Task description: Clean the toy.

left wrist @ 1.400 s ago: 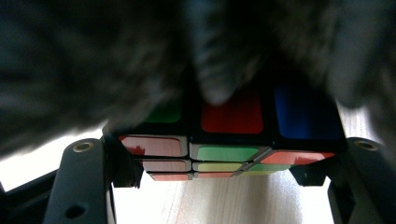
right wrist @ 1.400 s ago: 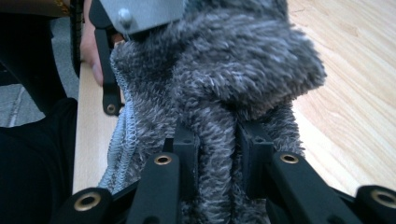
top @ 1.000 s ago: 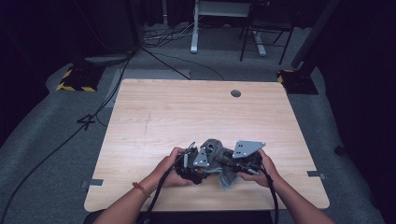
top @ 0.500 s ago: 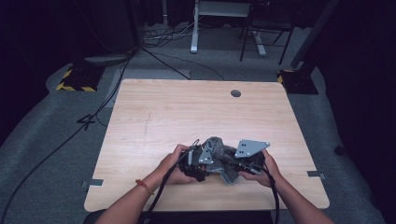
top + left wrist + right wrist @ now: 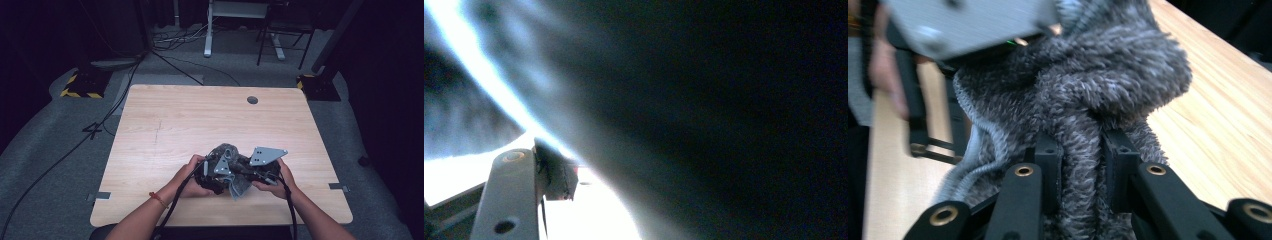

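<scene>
A pale wooden tabletop point(image 5: 165, 125) stands in a dark room, cables trailing over the grey floor point(image 5: 45, 130) behind it. Near the tabletop's front edge sits a bunched grey fleece cloth point(image 5: 231, 165), fuzzy and folded on itself, caught between two hand-held grippers. In the right gripper view, a thick fold of the cloth point(image 5: 1083, 115) runs straight up between the fingers point(image 5: 1049, 165) of the right gripper point(image 5: 1082, 167), which pinch it from both sides; more of the bundle rises above and beyond the fingertips, and bare wood lies off to the side of them. The left gripper point(image 5: 212, 172) is pushed into the opposite side of the bundle. Its own camera view is blurred, with dark fabric pressed close against the lens, so whether its fingers are spread or pinching the cloth cannot be told. A small round grommet point(image 5: 252, 100) sits at the far edge, well apart from the work.

The step in hand looks like gathering or folding the cloth between the two tools. To do it well, the right fingers should keep their pinch on the single fold, not the whole wad, while the left finds a clean edge; pulling the two apart gently would open the bundle without dragging it off the near edge.

Both forearms come in low from the person's side, the left hand point(image 5: 192, 177) and the right hand point(image 5: 275, 177) wrapped around the gripper bodies, wrists turned inward so the tools face each other across the cloth.
</scene>
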`<move>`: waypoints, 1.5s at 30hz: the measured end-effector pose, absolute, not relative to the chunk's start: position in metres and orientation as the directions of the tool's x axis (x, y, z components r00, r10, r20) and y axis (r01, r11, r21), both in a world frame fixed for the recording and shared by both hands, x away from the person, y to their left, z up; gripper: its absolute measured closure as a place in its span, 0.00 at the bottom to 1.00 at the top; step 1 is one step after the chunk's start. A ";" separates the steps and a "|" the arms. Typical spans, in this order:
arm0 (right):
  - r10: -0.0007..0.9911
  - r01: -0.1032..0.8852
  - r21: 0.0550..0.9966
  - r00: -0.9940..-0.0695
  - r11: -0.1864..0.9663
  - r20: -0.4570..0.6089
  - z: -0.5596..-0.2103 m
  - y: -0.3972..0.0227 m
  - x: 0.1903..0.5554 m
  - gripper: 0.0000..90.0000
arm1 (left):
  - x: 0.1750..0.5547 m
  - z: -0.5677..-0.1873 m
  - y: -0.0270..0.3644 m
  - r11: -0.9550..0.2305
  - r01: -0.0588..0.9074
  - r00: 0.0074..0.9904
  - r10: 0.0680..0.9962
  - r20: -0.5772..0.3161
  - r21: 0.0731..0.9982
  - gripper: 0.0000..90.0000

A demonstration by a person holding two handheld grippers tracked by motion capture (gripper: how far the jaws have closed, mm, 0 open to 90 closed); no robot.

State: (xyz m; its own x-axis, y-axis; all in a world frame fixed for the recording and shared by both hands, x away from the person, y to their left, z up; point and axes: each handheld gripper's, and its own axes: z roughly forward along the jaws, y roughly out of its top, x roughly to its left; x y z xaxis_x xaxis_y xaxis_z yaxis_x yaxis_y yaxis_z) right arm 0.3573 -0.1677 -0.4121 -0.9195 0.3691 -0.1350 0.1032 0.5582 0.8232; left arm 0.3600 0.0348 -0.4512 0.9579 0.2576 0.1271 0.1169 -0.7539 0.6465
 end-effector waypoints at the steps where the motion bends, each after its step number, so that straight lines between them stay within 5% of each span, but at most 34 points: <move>1: 0.379 0.111 0.823 -0.916 0.557 -0.134 -0.413 -0.170 0.359 0.82 | 0.359 -0.452 0.035 -0.753 0.113 0.959 0.253 0.126 0.648 0.38; 18: 0.426 0.190 0.805 -0.901 0.562 -0.085 -0.429 -0.200 0.369 0.82 | 0.361 -0.441 0.053 -0.713 0.090 0.955 0.259 0.143 0.695 0.38; 30: 0.331 0.128 0.829 -0.941 0.544 -0.072 -0.418 -0.189 0.353 0.82 | 0.364 -0.446 0.051 -0.733 0.117 0.949 0.281 0.143 0.670 0.38; 45: 0.344 0.103 0.875 -0.936 0.473 -0.076 -0.404 -0.186 0.351 0.83 | 0.361 -0.454 0.035 -0.771 0.101 0.956 0.250 0.154 0.629 0.38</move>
